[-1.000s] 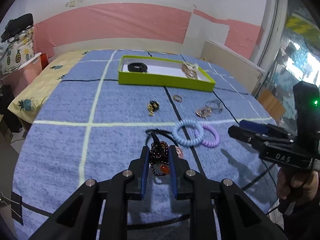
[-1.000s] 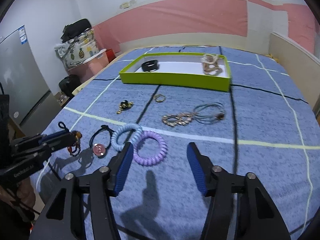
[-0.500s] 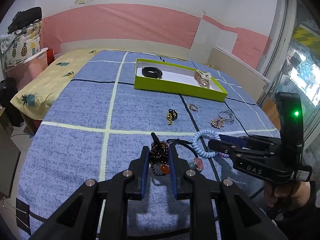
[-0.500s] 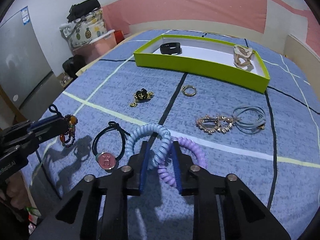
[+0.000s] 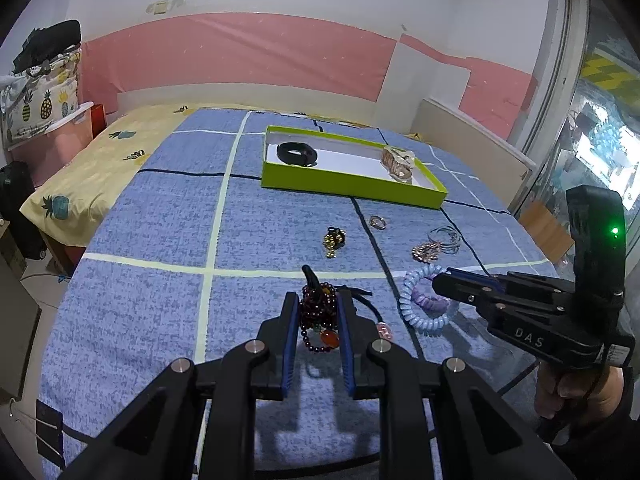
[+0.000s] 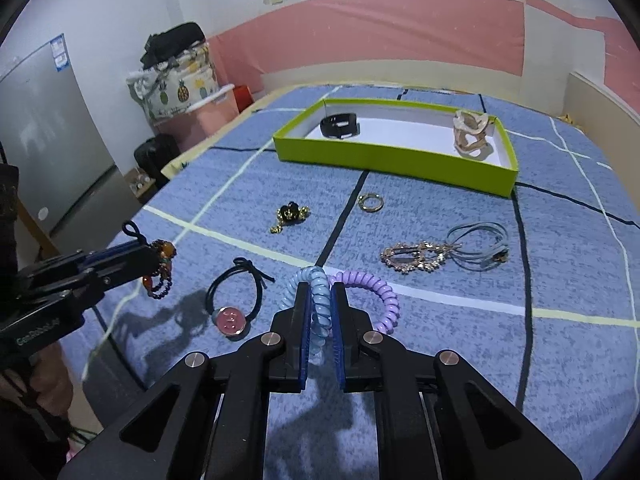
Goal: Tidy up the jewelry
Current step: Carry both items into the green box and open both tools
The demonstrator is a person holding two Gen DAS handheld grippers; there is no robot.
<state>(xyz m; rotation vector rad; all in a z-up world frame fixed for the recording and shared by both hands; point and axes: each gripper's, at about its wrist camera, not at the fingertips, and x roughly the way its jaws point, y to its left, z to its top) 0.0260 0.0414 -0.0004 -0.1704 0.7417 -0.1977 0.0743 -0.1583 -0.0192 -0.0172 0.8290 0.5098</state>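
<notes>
My left gripper (image 5: 318, 304) is shut on a dark beaded bracelet (image 5: 318, 312) with an orange bead, held above the blue bedspread; it also shows in the right wrist view (image 6: 160, 264). My right gripper (image 6: 320, 296) is shut on a light blue spiral hair tie (image 6: 316, 292), lifted beside a purple spiral tie (image 6: 380, 292). A green tray (image 6: 400, 160) at the back holds a black band (image 6: 340, 126) and a beige clip (image 6: 472, 136).
On the bedspread lie a black hair tie with a pink button (image 6: 232, 316), a black-gold brooch (image 6: 290, 214), a ring (image 6: 370, 202), a gold heart clip (image 6: 412, 258) and blue-grey cord ties (image 6: 480, 244). The bed edge drops off at the left.
My right gripper moved forward and shut on the light blue spiral tie, then raised it. My left gripper lifted and moved back with the beaded bracelet.
</notes>
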